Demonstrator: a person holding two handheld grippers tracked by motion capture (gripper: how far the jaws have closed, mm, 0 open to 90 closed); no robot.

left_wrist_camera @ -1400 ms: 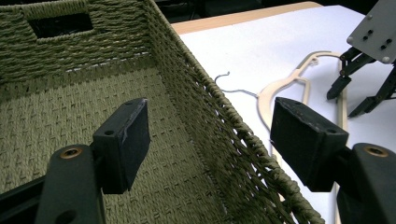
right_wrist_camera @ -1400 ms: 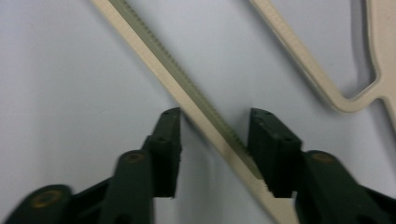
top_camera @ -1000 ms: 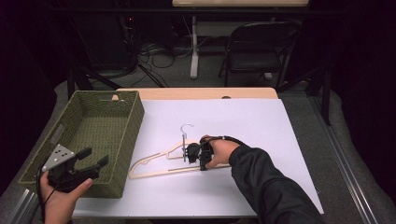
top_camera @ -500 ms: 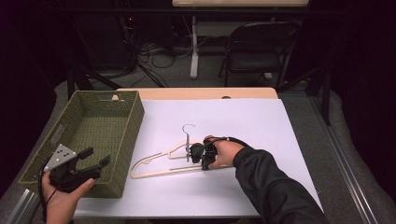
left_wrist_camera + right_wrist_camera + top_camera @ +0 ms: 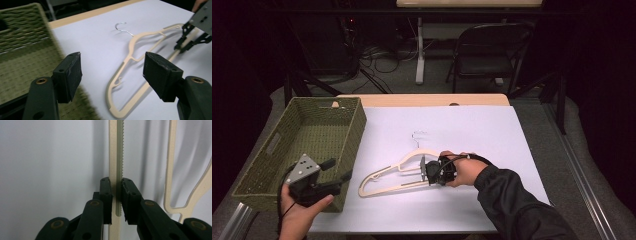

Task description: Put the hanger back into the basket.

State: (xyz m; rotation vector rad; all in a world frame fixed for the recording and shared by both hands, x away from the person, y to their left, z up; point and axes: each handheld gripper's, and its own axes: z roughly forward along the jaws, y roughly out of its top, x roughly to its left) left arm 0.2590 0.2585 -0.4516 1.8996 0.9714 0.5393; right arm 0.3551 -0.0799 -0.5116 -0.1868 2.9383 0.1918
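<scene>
Hanger [image 5: 397,172] dragged slightly away from basket [image 5: 357,125], bottom bar clamped in right gripper [image 5: 428,171], left gripper [image 5: 339,170] gaping beside basket: likely repositioning before lift.

Left gripper [image 5: 112,72] jaws wide, right gripper [image 5: 116,192] jaws clamped

Bright white table [image 5: 512,130] against dark surroundings, soft shadows, basket [image 5: 22,50] smeared by motion blur
</scene>
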